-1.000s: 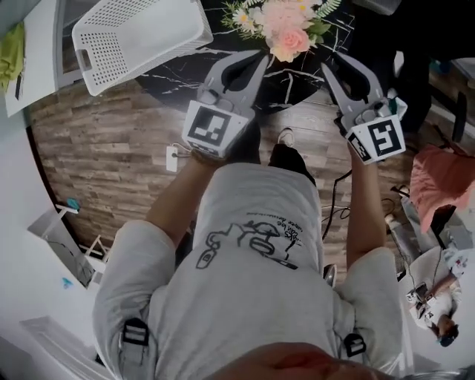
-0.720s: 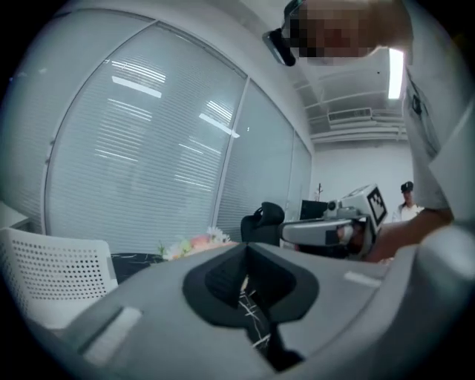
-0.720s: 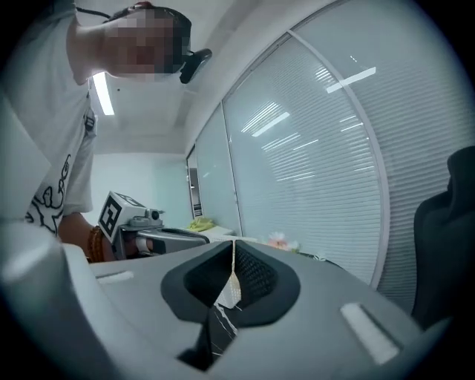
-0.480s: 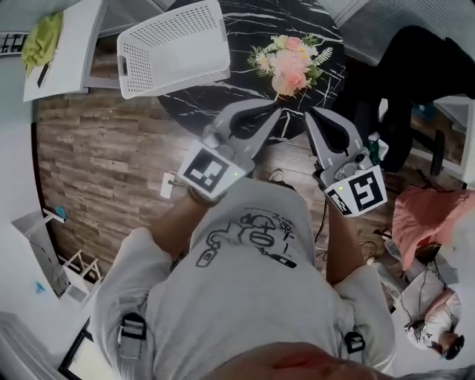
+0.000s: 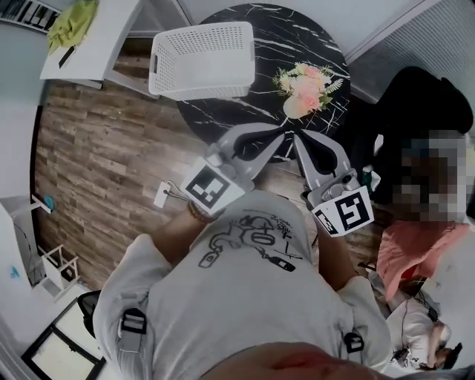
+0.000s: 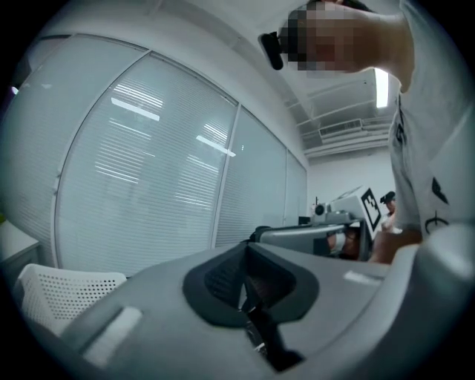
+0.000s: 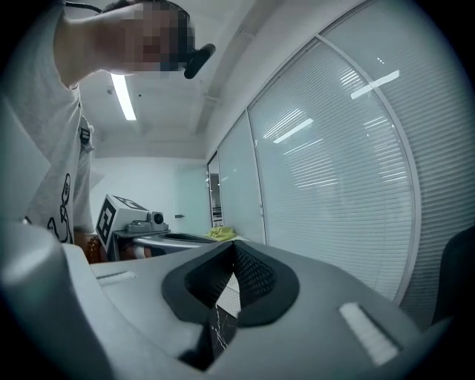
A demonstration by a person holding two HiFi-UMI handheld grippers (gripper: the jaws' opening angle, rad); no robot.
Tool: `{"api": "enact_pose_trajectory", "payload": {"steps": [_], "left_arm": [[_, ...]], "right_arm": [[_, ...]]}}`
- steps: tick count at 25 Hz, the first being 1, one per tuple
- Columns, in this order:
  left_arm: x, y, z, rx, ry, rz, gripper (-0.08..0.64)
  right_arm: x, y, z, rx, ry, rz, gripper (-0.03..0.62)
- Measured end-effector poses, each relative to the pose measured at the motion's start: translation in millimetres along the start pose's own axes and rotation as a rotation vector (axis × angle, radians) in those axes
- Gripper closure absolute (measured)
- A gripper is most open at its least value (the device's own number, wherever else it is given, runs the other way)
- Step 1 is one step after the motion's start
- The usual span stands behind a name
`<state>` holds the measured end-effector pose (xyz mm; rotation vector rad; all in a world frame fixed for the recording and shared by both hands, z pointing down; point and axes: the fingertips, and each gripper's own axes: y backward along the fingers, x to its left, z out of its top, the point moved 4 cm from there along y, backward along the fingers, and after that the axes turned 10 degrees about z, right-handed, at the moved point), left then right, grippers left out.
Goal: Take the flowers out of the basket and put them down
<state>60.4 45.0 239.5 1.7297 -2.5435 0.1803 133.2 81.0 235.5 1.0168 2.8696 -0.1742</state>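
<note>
The pink and white flowers (image 5: 308, 87) lie on the round black marble table (image 5: 260, 26), to the right of the white perforated basket (image 5: 202, 59), which shows nothing inside. My left gripper (image 5: 282, 135) and right gripper (image 5: 297, 138) are held level close to the person's chest, tips almost together, short of the table's near edge and well apart from the flowers. Both are shut with nothing between the jaws. In the left gripper view the left gripper (image 6: 245, 249) faces a blinds wall with the basket (image 6: 59, 289) low at left. The right gripper (image 7: 231, 249) faces the same blinds.
A white desk (image 5: 96, 44) with a yellow-green cloth (image 5: 74, 15) stands at the upper left. A black chair (image 5: 415, 96) and a pink cloth (image 5: 412, 249) are at the right, beside another person. Wood floor (image 5: 96, 156) lies to the left.
Both grippers have risen and drawn back from the table toward the person's chest, their tips closing in on each other. The flowers and basket stay where they were on the table.
</note>
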Motion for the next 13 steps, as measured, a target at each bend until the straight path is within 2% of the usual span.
{"api": "enact_pose_trajectory", "payload": {"steps": [6, 13], "left_arm": [[5.1, 21.4, -2.4, -0.002, 0.022, 0.047, 0.558], [3.9, 22.0, 10.3, -0.008, 0.011, 0.043, 0.558]], "right_arm": [[18.7, -14.6, -6.5, 0.006, 0.001, 0.024, 0.584], [21.8, -15.4, 1.9, 0.026, 0.034, 0.021, 0.584]]}}
